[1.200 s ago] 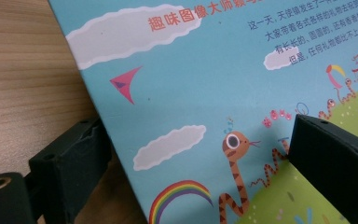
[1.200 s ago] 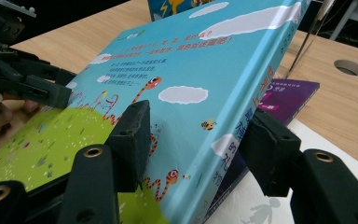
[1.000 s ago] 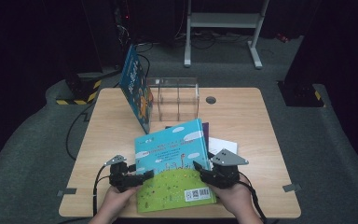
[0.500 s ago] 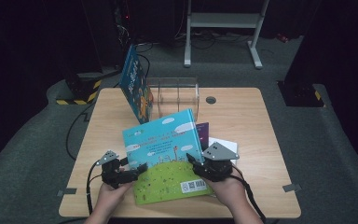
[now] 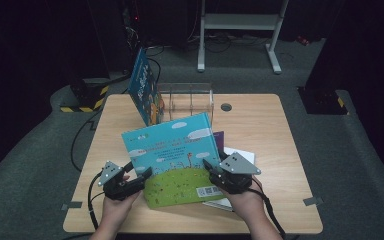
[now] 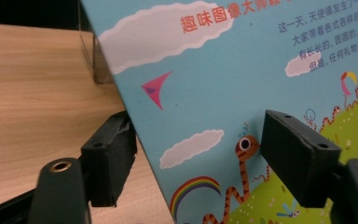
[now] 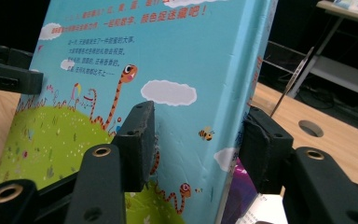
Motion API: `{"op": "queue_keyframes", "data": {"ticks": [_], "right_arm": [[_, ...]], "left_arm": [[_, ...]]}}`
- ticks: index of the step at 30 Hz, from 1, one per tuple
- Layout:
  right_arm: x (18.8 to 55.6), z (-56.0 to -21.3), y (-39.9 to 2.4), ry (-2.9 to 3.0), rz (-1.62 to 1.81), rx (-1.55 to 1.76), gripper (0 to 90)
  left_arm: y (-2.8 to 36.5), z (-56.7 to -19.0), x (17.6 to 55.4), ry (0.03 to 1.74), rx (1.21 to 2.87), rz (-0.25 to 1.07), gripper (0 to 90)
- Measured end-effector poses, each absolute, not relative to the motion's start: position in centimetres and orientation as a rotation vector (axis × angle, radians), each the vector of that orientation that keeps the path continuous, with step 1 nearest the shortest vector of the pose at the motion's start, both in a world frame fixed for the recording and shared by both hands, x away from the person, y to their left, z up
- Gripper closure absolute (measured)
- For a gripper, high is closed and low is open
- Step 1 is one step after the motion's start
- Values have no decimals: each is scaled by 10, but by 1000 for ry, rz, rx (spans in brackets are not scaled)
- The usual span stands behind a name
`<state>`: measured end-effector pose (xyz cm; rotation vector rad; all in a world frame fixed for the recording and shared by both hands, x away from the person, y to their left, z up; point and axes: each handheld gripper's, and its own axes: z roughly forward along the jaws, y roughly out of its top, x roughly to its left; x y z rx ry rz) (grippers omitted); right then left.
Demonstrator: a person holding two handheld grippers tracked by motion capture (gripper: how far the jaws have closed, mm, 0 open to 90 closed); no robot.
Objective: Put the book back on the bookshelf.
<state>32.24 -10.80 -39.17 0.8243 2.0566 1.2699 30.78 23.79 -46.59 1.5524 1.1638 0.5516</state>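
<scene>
A picture book [image 5: 172,150] with a blue and green cover is tilted up off the table, far edge highest. My right gripper [image 5: 211,169] is shut on its right edge by the spine. In the right gripper view, one pad presses the cover [image 7: 168,46] and the other the spine, and the jaws [image 7: 198,135] have just been closing. My left gripper [image 5: 141,178] is at the book's lower left edge. Its jaws [image 6: 198,158] have just been closing with the book's edge [image 6: 223,70] slanting between them. One jaw touches the underside; the other stands over the cover.
At the back of the wooden table [image 5: 260,120], a second blue book [image 5: 145,92] leans upright against a clear rack [image 5: 187,100]. A purple book [image 5: 220,140] and a white sheet [image 5: 242,154] lie under the lifted book's right side. The table has a round hole [image 5: 226,106].
The book went from lying nearly flat to tilted up, its far edge rising. The left gripper rose and came in on the book's left edge.
</scene>
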Motion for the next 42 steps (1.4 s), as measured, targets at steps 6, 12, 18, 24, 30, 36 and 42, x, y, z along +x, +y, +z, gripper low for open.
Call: {"op": "queue_keyframes", "data": {"ticks": [6, 12, 18, 24, 30, 36, 42], "right_arm": [[320, -391, -110, 2015, 1277, 814, 511], [318, -390, -111, 1992, 1282, 810, 521], [317, -390, -111, 1975, 1287, 805, 527], [316, -387, -111, 1951, 1291, 803, 541], [315, -386, -112, 1935, 1281, 792, 543], [315, -386, -113, 1929, 1282, 798, 542], [315, -387, -115, 1909, 1284, 798, 539]], "left_arm": [[237, -460, 302, 1159, 1496, 610, 364], [235, -456, 298, 1150, 1478, 659, 402], [236, -454, 296, 1148, 1458, 671, 431], [234, -451, 296, 1140, 1458, 685, 436], [232, -450, 296, 1135, 1461, 691, 439], [231, -450, 297, 1134, 1464, 693, 440], [228, -450, 299, 1128, 1469, 696, 444]]}}
